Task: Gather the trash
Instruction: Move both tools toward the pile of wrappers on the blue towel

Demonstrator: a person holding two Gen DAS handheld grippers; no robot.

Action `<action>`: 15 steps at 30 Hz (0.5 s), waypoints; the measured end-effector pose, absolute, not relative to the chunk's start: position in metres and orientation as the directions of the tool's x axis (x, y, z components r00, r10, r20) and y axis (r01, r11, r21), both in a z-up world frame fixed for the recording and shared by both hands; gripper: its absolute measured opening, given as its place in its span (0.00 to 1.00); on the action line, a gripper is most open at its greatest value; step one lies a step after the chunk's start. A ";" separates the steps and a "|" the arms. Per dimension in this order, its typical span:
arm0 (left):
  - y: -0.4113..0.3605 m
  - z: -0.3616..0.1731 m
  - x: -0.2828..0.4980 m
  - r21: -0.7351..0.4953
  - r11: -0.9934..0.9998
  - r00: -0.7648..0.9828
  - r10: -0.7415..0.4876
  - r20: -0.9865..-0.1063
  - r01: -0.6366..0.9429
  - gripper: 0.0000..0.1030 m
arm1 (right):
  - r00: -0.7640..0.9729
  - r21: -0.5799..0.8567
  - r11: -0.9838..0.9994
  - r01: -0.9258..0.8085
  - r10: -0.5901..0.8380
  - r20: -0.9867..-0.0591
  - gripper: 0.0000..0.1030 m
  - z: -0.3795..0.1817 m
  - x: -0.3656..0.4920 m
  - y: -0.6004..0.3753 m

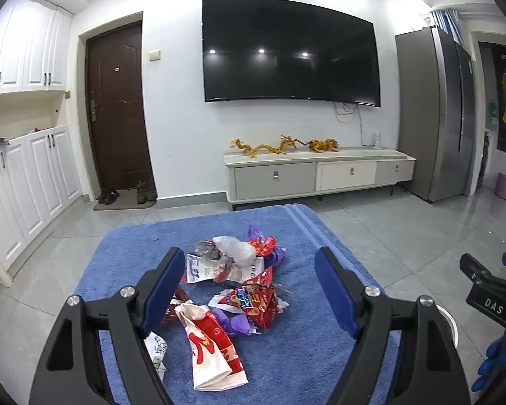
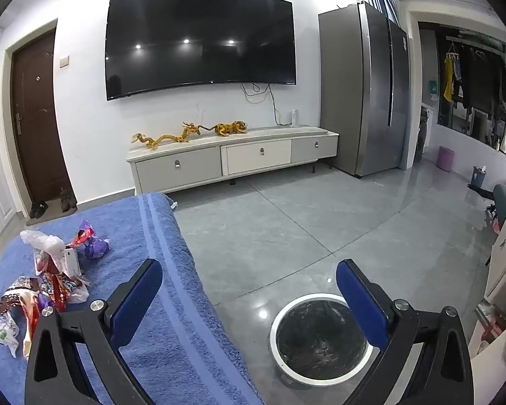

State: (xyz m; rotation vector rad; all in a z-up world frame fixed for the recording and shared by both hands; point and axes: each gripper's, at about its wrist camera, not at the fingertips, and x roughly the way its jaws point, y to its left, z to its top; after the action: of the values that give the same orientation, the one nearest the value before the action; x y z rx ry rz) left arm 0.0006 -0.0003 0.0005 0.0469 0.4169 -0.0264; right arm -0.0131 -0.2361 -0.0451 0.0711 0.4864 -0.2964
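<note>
A pile of crumpled wrappers lies on the blue towel [image 1: 286, 354] that covers the table. It includes a red snack wrapper [image 1: 253, 303], a red and white bag [image 1: 212, 341], a white plastic bag [image 1: 236, 248] and purple foil [image 1: 276, 256]. My left gripper [image 1: 249, 254] hovers open just above the near side of the pile, touching nothing. Off the towel's right edge, my right gripper [image 2: 249, 266] stands wide open and empty over the floor, above a round white-rimmed bin [image 2: 276, 324] with a black liner. The pile [image 2: 50, 276] shows at the left of the right wrist view.
Grey tiled floor [image 2: 286, 229] stretches to a low TV cabinet [image 2: 232, 158] with golden figurines, under a wall TV. A steel fridge [image 2: 364, 94] stands at the right, a brown door [image 1: 118, 108] and white cupboards [image 1: 27, 182] at the left. A blue-gloved hand [image 1: 496, 364] holds the right gripper.
</note>
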 end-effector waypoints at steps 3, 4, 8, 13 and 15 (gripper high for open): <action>-0.001 0.003 0.001 0.031 0.998 0.915 -0.034 -0.403 0.051 0.76 | 0.846 -0.002 0.954 0.299 -0.266 -0.462 1.00 -0.043 -0.012 -0.235; -0.001 0.004 0.002 0.033 0.998 0.915 -0.035 -0.401 0.053 0.76 | 0.847 -0.001 0.954 0.301 -0.268 -0.460 1.00 -0.042 -0.012 -0.234; -0.002 0.009 0.006 0.032 0.998 0.919 -0.041 -0.393 0.058 0.93 | 0.851 0.001 0.950 0.311 -0.278 -0.446 1.00 -0.039 -0.009 -0.235; -0.002 0.001 0.011 0.049 0.995 0.922 -0.058 -0.383 0.083 0.95 | 0.844 -0.019 0.949 0.316 -0.290 -0.451 1.00 -0.037 -0.009 -0.234; -0.002 0.005 0.010 0.037 0.995 0.919 -0.075 -0.387 0.097 0.95 | 0.845 -0.024 0.948 0.317 -0.294 -0.447 1.00 -0.035 -0.008 -0.233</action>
State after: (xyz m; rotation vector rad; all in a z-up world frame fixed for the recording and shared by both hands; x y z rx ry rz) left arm 0.0102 -0.0017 0.0053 0.0561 0.3956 -0.0881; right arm -0.0084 -0.2328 -0.0348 0.0509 0.4633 -0.3223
